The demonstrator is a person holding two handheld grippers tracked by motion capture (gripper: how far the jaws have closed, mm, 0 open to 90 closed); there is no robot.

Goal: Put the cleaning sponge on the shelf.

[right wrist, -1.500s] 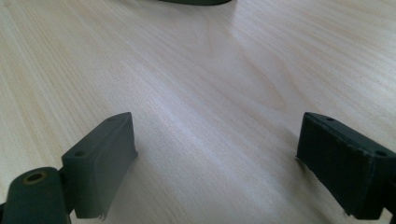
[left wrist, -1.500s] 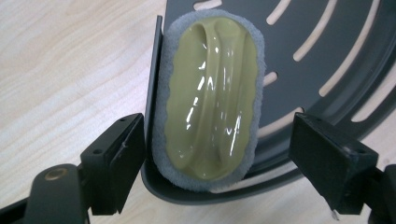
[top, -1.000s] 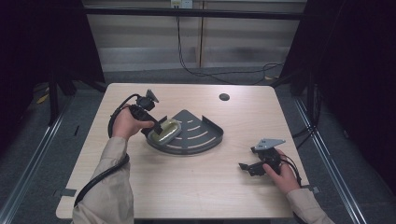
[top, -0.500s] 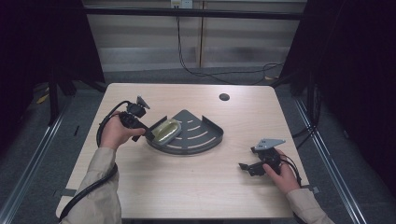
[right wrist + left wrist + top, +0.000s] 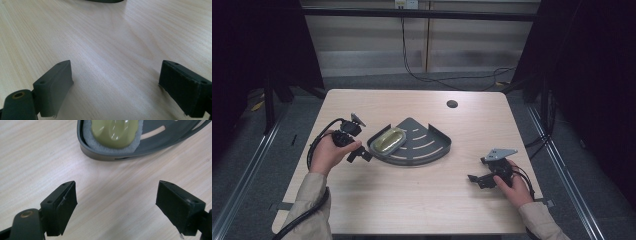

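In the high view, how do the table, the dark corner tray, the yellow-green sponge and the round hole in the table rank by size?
1. table
2. dark corner tray
3. yellow-green sponge
4. round hole, which lies a little farther from the camera, yet is clearly the smallest.

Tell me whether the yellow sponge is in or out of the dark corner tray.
In: the sponge lies inside the tray, at its left end.
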